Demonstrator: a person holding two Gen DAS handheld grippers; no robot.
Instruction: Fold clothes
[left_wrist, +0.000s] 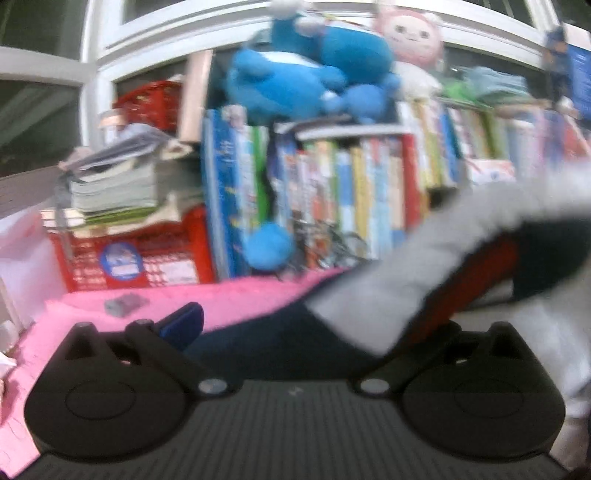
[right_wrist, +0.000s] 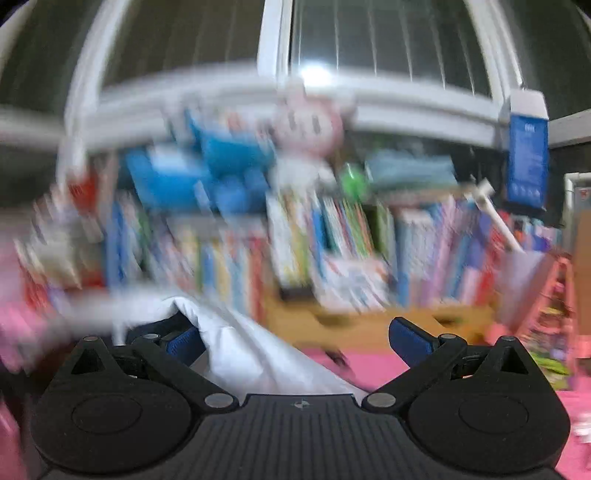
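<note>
In the left wrist view a garment (left_wrist: 406, 266) in grey, navy and red hangs from the right down across my left gripper (left_wrist: 303, 332). The jaws stand wide apart. The left blue pad (left_wrist: 181, 326) is bare, and the cloth hides the right finger. The pink blanket (left_wrist: 229, 299) lies underneath. In the blurred right wrist view my right gripper (right_wrist: 297, 341) is open. A pale grey-white fold of the garment (right_wrist: 251, 343) rises between its fingers and touches the left pad (right_wrist: 184, 343). The right pad (right_wrist: 410, 341) is free.
Straight ahead stands a shelf of upright books (left_wrist: 351, 184) with blue plush toys (left_wrist: 295, 81) and a pink plush (left_wrist: 410, 37) on top. Red baskets (left_wrist: 129, 258) with stacked papers stand at the left. A small grey object (left_wrist: 122, 304) lies on the blanket. A blue box (right_wrist: 526, 162) hangs at the right.
</note>
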